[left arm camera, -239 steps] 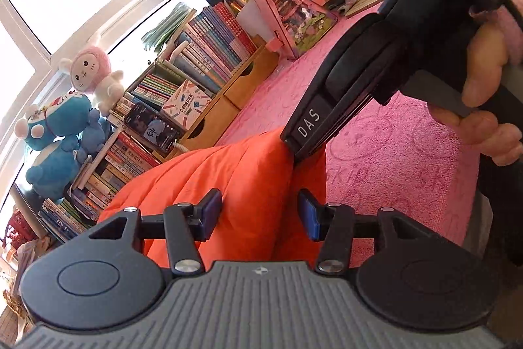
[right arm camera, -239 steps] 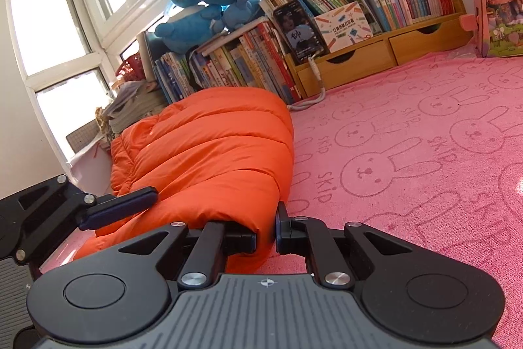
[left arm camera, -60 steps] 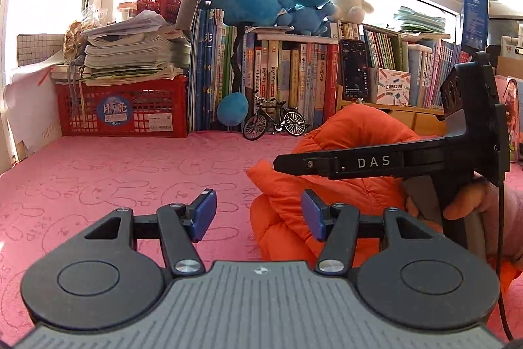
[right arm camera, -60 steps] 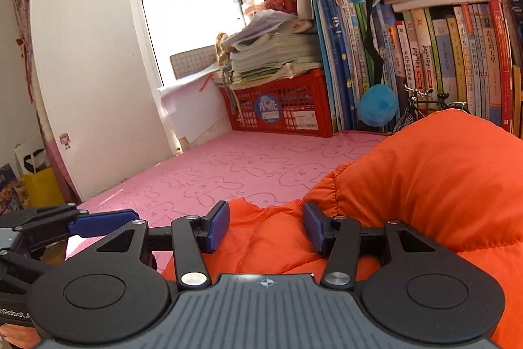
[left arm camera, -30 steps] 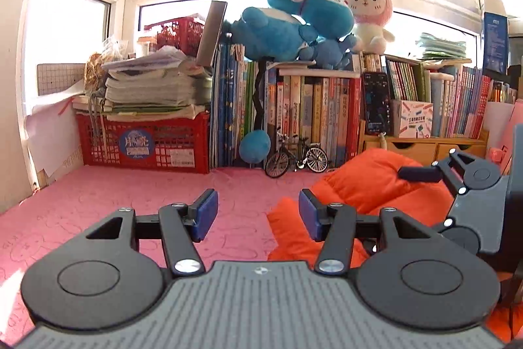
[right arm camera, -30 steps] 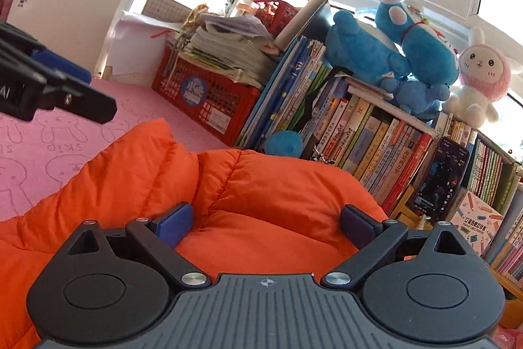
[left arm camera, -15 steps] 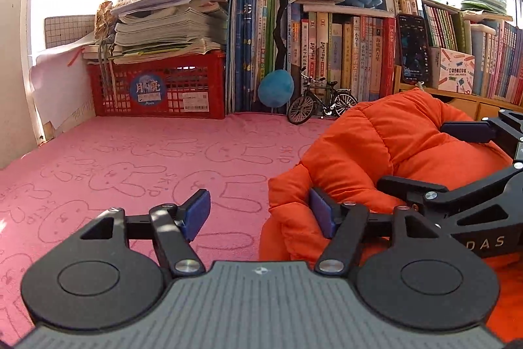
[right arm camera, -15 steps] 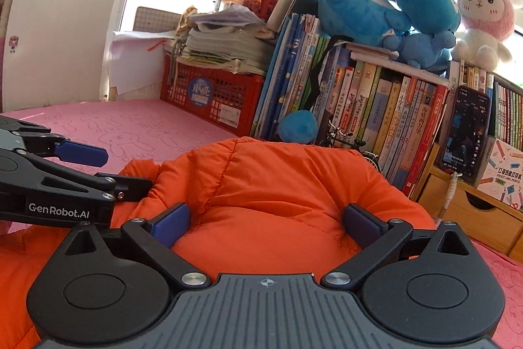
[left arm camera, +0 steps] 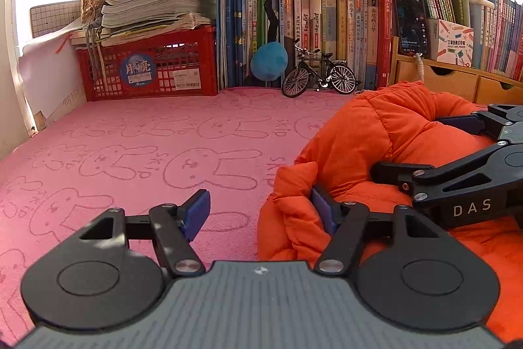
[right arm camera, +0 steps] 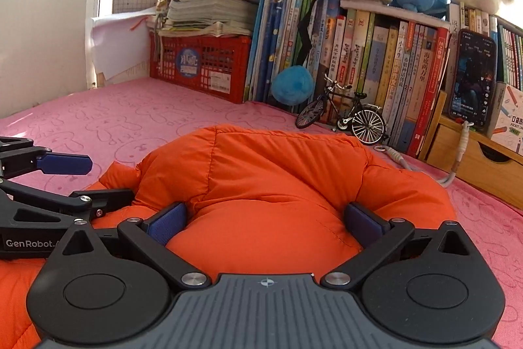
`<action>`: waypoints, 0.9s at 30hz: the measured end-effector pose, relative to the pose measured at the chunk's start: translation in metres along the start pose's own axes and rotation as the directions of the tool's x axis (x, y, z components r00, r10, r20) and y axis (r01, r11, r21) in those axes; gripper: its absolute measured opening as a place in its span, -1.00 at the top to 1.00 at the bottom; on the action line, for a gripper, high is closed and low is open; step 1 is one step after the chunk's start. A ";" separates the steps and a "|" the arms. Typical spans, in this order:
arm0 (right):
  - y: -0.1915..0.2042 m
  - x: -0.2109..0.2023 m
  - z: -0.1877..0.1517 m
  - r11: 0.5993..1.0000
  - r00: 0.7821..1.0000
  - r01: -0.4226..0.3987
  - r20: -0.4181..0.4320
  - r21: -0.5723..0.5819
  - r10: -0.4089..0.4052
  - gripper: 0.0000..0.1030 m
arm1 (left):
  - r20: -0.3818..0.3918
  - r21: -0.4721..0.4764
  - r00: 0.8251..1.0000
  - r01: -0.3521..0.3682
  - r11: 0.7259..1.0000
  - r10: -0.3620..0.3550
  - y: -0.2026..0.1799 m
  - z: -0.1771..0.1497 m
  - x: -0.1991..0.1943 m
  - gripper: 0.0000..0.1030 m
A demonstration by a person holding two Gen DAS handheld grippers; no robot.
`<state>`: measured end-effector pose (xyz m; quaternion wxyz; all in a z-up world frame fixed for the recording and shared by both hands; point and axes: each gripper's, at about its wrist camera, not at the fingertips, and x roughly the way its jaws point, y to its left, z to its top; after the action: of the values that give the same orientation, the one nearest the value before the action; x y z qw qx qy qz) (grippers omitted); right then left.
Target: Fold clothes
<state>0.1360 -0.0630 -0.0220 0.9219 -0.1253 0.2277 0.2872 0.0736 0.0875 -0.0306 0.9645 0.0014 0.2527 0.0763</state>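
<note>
Sunlight from the windows fell across the pink bunny-print bed cover [left arm camera: 137, 133], and we took the orange puffer jacket [right arm camera: 278, 185] bunched on it as our landmark. The jacket sat in a rounded heap on the cover, in front of the row of books [right arm camera: 376, 61], with a small model bicycle [left arm camera: 318, 77] standing just beyond its far edge. We held the left gripper [left arm camera: 258, 213] at the jacket's left edge; its fingers stood apart, having just widened, with one blue pad over bare cover and the other tucked against a fold of orange fabric, part of that fold lying between them. We held the right gripper [right arm camera: 264, 223] over the near side of the jacket, its fingers spread wide on either side of a puffed bulge of fabric. Both of its pads [right arm camera: 166, 223] touched the bulge, but we could not tell whether they pressed it. To the left of the jacket, at the back of the bed, stood a red crate [left arm camera: 153, 67] stacked with papers.
</note>
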 end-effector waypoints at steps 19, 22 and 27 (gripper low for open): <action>-0.046 0.003 0.020 0.976 0.989 0.146 -0.023 0.159 -0.145 -1.00 | 0.009 -0.026 1.000 0.020 0.999 -0.020 0.005 -0.001 -0.004 -0.31; -0.039 0.009 0.013 0.980 0.986 0.164 -0.041 0.114 -0.161 -1.00 | 0.005 -0.029 1.000 0.027 0.999 -0.026 0.007 -0.001 -0.003 -0.34; -0.045 0.016 0.006 0.981 0.989 0.136 -0.070 0.138 -0.127 -1.00 | -0.001 -0.031 0.999 0.034 0.999 -0.034 0.007 -0.001 -0.002 -0.35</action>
<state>0.1760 -0.0890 -0.0199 0.9381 -0.0829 0.2669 0.2046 0.0706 0.0942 -0.0302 0.9654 -0.0180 0.2523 0.0637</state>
